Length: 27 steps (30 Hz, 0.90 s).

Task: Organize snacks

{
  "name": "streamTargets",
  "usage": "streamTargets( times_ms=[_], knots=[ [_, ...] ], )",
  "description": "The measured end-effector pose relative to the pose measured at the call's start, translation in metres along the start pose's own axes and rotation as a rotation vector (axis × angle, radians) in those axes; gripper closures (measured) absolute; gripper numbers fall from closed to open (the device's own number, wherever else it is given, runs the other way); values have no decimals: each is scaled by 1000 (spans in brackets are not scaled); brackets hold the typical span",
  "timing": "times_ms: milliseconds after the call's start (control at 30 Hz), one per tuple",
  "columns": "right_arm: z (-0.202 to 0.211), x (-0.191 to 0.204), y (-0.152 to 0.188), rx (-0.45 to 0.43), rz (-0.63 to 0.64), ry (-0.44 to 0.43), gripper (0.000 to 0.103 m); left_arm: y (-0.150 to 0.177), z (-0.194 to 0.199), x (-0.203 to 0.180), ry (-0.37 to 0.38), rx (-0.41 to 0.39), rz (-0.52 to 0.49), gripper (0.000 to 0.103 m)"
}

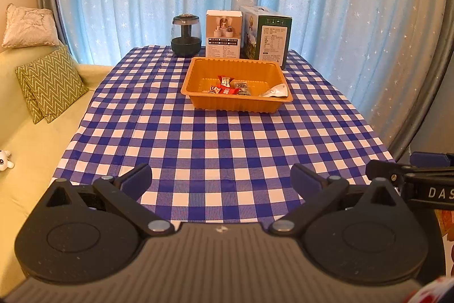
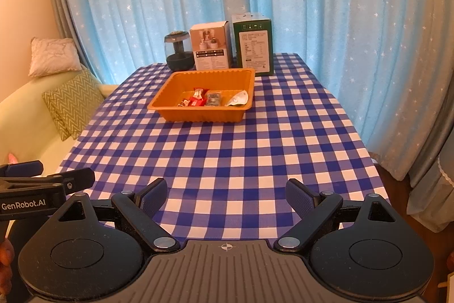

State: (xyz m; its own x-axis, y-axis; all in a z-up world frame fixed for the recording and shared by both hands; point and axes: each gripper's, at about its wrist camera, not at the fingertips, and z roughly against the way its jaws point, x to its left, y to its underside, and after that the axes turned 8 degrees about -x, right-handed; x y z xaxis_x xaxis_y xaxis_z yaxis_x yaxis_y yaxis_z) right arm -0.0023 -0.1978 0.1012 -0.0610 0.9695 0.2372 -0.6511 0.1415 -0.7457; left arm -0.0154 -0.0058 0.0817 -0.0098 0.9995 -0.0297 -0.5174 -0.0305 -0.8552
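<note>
Orange tray (image 1: 198,81) with snacks (image 1: 225,87) sits far ahead of your left gripper (image 1: 221,179) and right gripper (image 2: 225,193), both wide open, empty

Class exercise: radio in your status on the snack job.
Left gripper, right gripper open, empty. Snacks in orange tray. Path clear.

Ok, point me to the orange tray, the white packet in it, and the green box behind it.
orange tray (image 1: 235,103): left wrist view, on its near outer wall.
white packet (image 2: 237,99): right wrist view, on the packet's middle, at the tray's right end.
green box (image 2: 254,47): right wrist view, on its printed front face.
</note>
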Motion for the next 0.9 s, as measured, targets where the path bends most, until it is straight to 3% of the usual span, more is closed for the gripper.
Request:
streamTargets(
  times_ms=[900],
  knots=[
    [-1, 1, -1, -1, 7, -2, 13, 2, -1, -1, 0, -4, 8, 0]
  ],
)
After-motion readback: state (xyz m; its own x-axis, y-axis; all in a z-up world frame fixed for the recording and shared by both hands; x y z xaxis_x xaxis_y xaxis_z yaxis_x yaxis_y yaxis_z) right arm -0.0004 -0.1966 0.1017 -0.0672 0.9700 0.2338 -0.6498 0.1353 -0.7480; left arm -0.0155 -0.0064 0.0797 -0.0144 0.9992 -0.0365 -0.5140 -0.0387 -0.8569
